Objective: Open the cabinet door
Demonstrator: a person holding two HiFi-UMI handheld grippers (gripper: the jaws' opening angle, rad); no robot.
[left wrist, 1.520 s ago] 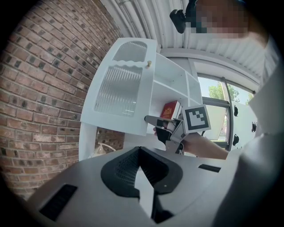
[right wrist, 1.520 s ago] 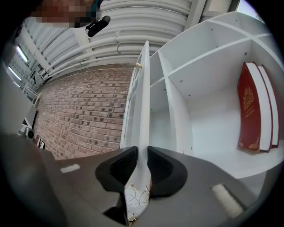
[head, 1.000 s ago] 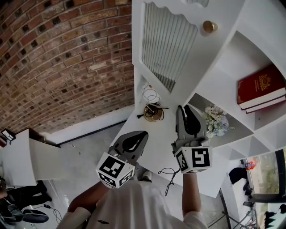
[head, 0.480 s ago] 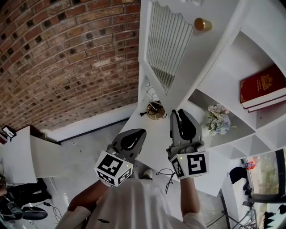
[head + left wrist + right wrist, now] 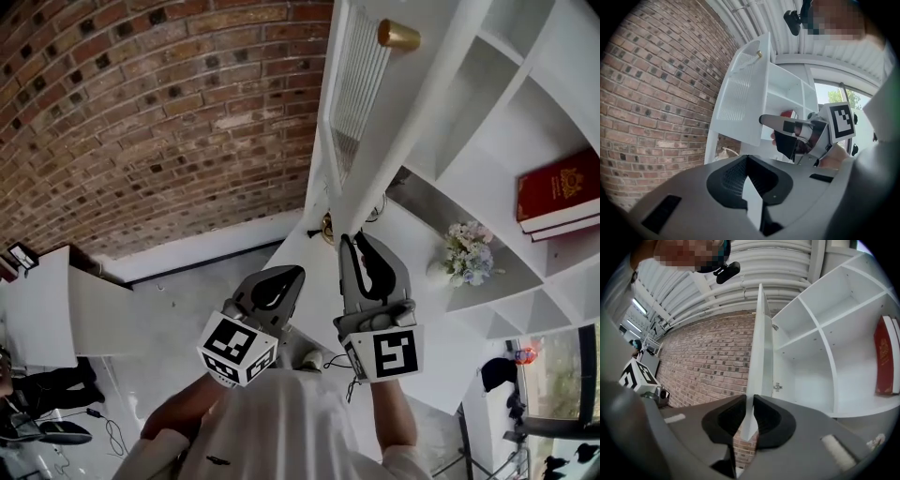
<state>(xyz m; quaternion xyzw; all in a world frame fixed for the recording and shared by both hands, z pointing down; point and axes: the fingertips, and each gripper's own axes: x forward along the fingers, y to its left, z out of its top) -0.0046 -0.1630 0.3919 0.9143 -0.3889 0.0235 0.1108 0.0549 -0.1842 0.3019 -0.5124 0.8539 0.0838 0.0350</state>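
The white cabinet door (image 5: pixel 361 84) with a ribbed panel and a brass knob (image 5: pixel 398 35) stands swung out from the white cabinet (image 5: pixel 469 169). My right gripper (image 5: pixel 361 242) holds the door's lower edge, and its jaws are closing. In the right gripper view the door (image 5: pixel 761 348) shows edge-on, with its bottom corner between the pads of the right gripper (image 5: pixel 751 401). My left gripper (image 5: pixel 281 278) hangs left of it, shut and holding nothing. The left gripper view shows the left gripper (image 5: pixel 747 159) below the door (image 5: pixel 740 103).
A brick wall (image 5: pixel 141 122) runs to the left of the door. The open shelves hold a red book (image 5: pixel 558 192) and a small bunch of flowers (image 5: pixel 466 251). A brass object (image 5: pixel 326 225) sits on the counter behind the door.
The door has swung further open to the left, with the right gripper following at its lower edge. Its panel now shows nearly edge-on. The left gripper shifted slightly.
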